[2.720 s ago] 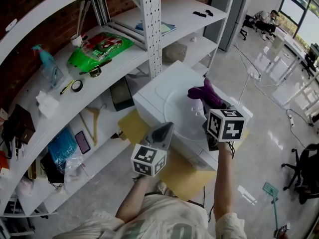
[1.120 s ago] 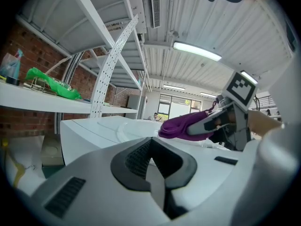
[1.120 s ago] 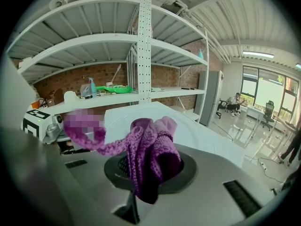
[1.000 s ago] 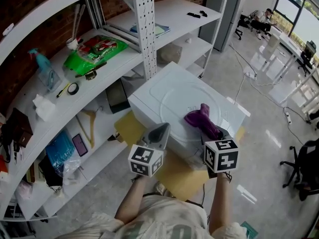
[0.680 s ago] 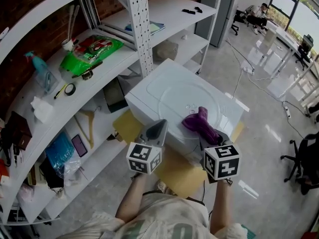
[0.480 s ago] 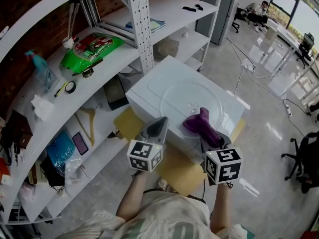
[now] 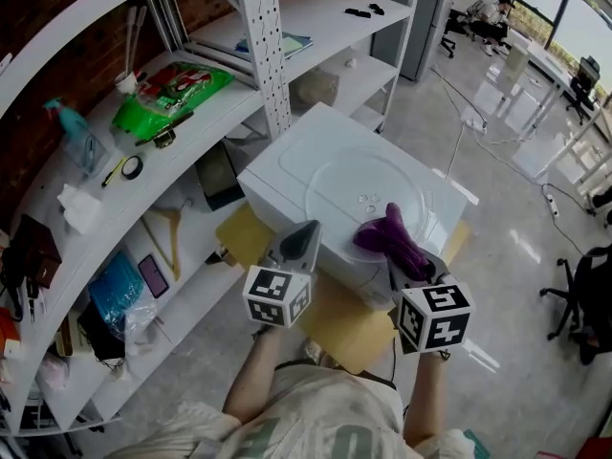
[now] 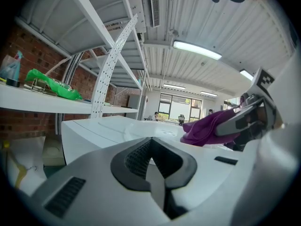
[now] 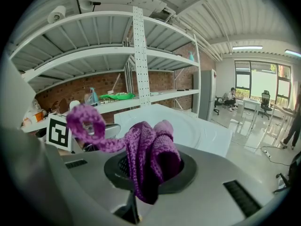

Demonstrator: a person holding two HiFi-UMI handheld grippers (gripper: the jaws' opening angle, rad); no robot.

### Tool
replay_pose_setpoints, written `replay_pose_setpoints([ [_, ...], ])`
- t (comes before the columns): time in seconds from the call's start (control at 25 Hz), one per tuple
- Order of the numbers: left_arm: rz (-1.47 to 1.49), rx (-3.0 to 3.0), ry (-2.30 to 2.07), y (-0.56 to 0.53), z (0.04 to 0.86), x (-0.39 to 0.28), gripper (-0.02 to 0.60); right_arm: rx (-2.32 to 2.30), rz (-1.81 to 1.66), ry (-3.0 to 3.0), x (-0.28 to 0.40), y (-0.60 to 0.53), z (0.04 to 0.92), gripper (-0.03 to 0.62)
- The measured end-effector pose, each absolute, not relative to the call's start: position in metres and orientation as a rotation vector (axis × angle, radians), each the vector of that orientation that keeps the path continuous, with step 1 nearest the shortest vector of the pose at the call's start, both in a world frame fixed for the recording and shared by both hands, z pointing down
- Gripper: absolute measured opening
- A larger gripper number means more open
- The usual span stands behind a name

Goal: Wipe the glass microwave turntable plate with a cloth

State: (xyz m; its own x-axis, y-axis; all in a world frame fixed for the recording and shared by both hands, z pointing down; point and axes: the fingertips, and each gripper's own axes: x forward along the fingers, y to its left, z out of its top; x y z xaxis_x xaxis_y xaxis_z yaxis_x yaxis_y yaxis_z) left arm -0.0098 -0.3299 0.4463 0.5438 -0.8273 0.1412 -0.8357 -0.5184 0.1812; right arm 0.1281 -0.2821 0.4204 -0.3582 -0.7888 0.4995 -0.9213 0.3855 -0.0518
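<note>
Mid-wipe, I judge: my right gripper (image 7: 409, 259) clamps the purple knitted cloth (image 7: 386, 237) at the round clear glass plate's (image 7: 349, 185) near edge, left gripper (image 7: 304, 239) closed and empty; next I sweep across.

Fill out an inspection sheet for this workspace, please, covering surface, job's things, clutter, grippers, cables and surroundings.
Surface: white appliance top, standing on a brown sheet on the floor.
Job's things: glass plate lies flat on the appliance; purple cloth at its near edge, contact not clear.
Clutter: shelves hold a spray bottle, green packet and tape roll.
Grippers: left gripper shut, empty; right gripper shut on the cloth.
Cables: power strip with its lead on the floor.
Surroundings: office chair; seated person far off.
</note>
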Motion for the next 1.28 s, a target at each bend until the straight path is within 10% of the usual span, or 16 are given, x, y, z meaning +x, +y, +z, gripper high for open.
replay_pose_setpoints([
  [0.52, 0.043, 2.553, -1.402, -0.329, 0.447, -0.009, 0.003, 1.680, 0.435, -2.146, 0.177, -0.422, 0.400, 0.051],
  [1.28, 0.043, 2.554, -1.427, -0.330, 0.446, -0.010, 0.003, 1.560, 0.446, -2.163, 0.166, -0.345, 0.420, 0.051],
])
